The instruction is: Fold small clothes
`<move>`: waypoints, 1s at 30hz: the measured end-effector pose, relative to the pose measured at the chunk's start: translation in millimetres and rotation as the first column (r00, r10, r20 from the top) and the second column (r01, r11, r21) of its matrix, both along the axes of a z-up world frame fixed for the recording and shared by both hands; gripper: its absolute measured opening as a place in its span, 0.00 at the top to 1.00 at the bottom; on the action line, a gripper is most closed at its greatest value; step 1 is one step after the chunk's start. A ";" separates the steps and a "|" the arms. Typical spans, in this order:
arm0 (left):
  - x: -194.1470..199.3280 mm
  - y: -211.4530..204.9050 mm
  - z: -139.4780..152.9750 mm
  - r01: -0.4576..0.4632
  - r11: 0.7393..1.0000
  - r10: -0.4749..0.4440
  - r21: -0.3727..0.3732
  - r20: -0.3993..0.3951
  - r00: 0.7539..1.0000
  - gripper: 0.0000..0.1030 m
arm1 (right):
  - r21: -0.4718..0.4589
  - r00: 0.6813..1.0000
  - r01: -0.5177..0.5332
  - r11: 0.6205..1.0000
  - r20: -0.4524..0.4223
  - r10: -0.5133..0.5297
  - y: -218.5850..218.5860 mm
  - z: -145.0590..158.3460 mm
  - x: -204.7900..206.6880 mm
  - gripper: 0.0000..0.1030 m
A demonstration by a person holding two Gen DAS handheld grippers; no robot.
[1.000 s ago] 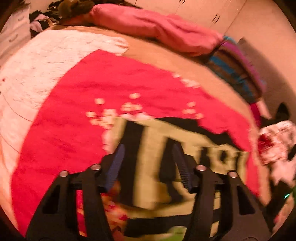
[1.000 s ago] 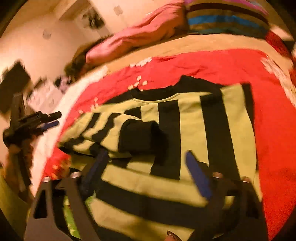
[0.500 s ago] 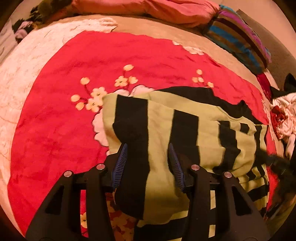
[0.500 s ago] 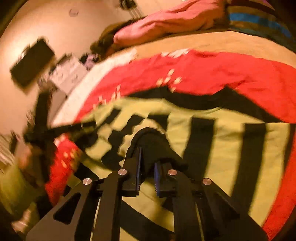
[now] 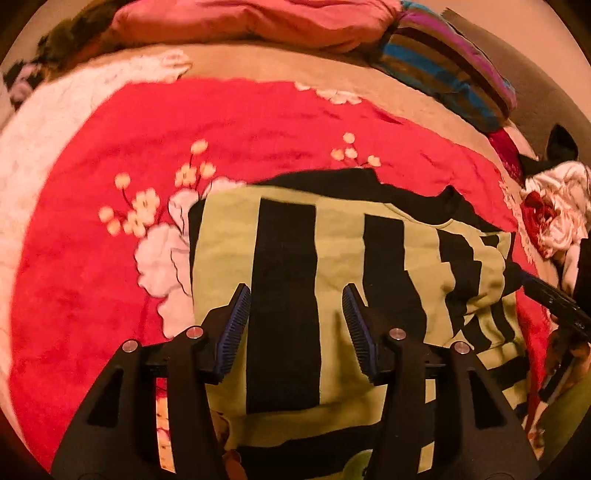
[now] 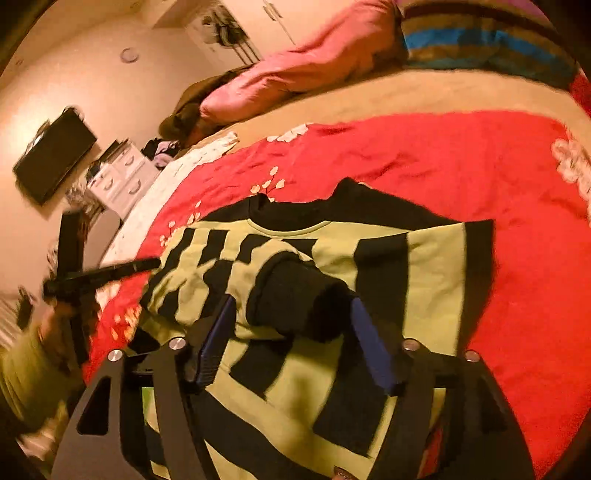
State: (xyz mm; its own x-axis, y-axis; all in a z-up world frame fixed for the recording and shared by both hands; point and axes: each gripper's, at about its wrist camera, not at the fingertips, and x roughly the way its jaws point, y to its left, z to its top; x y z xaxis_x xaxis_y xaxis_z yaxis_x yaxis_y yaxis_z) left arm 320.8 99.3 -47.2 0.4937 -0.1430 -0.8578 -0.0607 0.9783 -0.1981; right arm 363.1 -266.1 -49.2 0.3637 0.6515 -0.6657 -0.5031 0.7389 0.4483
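A green-and-black striped sweater (image 5: pixel 229 251) lies flat on the red flowered blanket (image 5: pixel 92 280). One sleeve is folded across its body, and the black cuff (image 6: pixel 306 299) rests on the chest. My right gripper (image 6: pixel 291 332) is open with its blue pads either side of that cuff; whether they touch it is unclear. My left gripper (image 5: pixel 295 321) hovers open over the sweater's other side, above a black stripe, holding nothing. Each gripper shows at the edge of the other's view: the right gripper (image 5: pixel 554 302) and the left gripper (image 6: pixel 99 273), held by a hand.
A pink duvet (image 5: pixel 258 22) and a striped pillow (image 5: pixel 454 74) lie at the bed's far end. A pile of white and red clothes (image 5: pixel 554 218) sits at the right. White drawers (image 6: pixel 122 177) and a dark wall screen (image 6: pixel 55 155) stand beyond the bed.
My right gripper, shut on the black cuff half a second ago, has opened and the cuff now rests on the sweater. The left gripper stayed open and shifted slightly over the sweater.
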 end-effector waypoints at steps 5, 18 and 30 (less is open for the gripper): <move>9.3 -22.1 3.5 0.049 0.999 -0.049 0.005 -0.001 0.999 0.58 | -0.244 0.975 -0.120 0.962 0.156 0.161 27.7 2.7 -19.5 0.37; 74.7 -112.9 -52.6 0.139 0.986 -0.151 -0.090 -0.154 0.976 0.49 | -0.331 0.940 -0.272 0.903 0.107 0.323 53.4 -24.2 -5.1 0.83; 85.4 -113.1 -59.7 0.116 0.983 -0.138 -0.144 -0.156 0.978 0.37 | -0.318 0.897 -0.423 0.848 -0.012 0.443 37.8 -39.5 -25.6 0.93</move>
State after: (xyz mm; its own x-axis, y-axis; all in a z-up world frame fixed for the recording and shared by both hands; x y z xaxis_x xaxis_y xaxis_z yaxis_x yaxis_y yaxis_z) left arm 406.2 -13.8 -106.9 0.3178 -0.3140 -0.8946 0.0194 0.9455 -0.3250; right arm 337.5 -228.3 -88.7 0.1368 0.5209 -0.8426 -0.8223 0.5340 0.1966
